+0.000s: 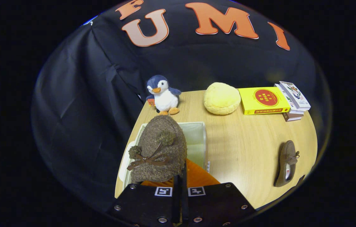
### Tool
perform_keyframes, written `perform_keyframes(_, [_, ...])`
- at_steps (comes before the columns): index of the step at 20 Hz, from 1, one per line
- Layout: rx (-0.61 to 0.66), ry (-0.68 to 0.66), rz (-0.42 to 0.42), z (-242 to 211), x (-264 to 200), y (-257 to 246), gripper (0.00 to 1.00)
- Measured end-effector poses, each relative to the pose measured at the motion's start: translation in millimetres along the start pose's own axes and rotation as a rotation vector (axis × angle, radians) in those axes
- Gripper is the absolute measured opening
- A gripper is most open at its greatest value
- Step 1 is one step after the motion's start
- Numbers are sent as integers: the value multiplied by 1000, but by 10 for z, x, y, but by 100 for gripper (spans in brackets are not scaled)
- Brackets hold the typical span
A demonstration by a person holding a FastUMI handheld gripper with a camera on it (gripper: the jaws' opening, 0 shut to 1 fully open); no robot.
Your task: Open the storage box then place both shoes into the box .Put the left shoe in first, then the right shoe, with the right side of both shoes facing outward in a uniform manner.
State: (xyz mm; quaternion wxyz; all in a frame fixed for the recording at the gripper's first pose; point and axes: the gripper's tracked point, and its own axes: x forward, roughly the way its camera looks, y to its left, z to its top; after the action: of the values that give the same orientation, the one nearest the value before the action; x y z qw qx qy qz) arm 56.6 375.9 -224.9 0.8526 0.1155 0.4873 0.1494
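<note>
Between the claw (180, 183) fingers, drawn nearly together, one brown shoe (159, 149) is gripped, toe pointing ahead, held over the open box (196, 138). Second shoe (286, 164) lies on the table (244, 148), well apart to the right. Beyond the box stand one penguin (163, 94), one yellow cushion (222, 98) and a stack of books (274, 101).

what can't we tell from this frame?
- Gripper fingertips: hidden behind the held brown shoe, so the grip point is unseen.
- Storage box interior: mostly covered by that shoe.
- Second shoe: too small to tell left from right.
- Books: lower ones hidden under the stack.
</note>
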Motion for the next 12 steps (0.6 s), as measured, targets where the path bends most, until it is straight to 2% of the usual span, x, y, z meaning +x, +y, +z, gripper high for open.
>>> perform_keyframes(6, [-14,75,-23,-263,444,282,4])
perform_keyframes(9, [23,108,-40,-315,656,321,9])
perform_keyframes(12, [33,119,-44,-330,813,378,9])
